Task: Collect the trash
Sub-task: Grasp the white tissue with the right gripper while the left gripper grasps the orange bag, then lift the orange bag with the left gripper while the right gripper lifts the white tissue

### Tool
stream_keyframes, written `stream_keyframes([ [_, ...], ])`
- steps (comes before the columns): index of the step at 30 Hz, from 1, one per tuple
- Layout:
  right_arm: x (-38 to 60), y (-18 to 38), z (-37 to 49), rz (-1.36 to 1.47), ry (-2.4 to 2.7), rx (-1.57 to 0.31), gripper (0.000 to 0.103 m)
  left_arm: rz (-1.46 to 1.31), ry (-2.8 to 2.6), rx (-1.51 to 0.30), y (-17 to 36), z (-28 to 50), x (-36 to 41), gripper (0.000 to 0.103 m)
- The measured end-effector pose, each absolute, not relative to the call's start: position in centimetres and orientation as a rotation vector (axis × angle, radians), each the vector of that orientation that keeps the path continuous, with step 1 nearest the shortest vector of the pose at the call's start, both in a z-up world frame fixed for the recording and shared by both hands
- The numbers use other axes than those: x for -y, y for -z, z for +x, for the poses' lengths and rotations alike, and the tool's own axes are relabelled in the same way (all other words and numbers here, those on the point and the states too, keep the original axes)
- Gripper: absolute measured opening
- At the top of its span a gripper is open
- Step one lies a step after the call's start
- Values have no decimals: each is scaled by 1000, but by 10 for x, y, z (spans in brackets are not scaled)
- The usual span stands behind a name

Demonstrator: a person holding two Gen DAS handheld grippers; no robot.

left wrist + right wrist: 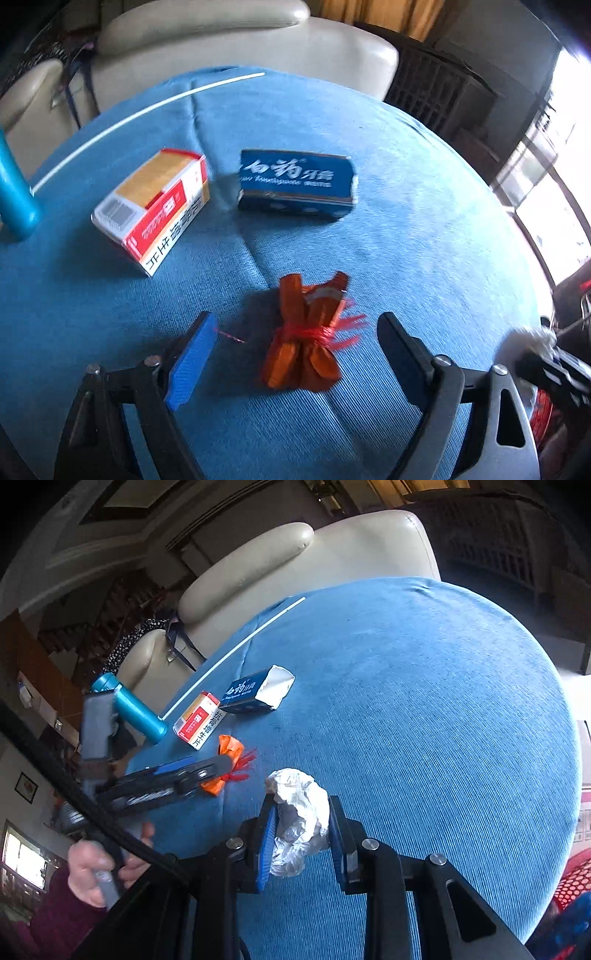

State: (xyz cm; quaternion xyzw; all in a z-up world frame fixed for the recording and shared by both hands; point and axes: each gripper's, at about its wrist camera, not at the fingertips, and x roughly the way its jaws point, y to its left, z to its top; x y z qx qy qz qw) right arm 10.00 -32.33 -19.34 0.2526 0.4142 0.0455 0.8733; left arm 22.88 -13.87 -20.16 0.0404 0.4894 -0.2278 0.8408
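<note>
Your right tool (301, 830) grips the crumpled white wad (299, 812); your left tool (295, 343) gapes wide around the orange bundle (308, 343).

The wad sits pinched between your right tool's blue pads, just above the blue-covered bench (424, 720). Your left tool's fingers stand well apart on either side of the orange bundle, which lies on the bench tied with red string, touched by neither finger. Beyond it lie the red-and-white box (155, 210) and, just beside that, the blue toothpaste box (295, 184), its end open in the right wrist view. A teal cylinder (135, 709) lies near the bench's edge.
</note>
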Motion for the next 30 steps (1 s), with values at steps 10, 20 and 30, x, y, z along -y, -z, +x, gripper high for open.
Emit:
stream_keyframes([
  [10, 308, 177, 77, 509, -130, -822, 28, 147, 468, -956, 173, 182, 122, 30],
  [20, 285, 147, 44, 466, -169, -766, 28, 173, 402, -849, 124, 113, 91, 31],
  [30, 270, 115, 11, 421, -202, -713, 28, 192, 324, -756, 95, 71, 74, 31],
])
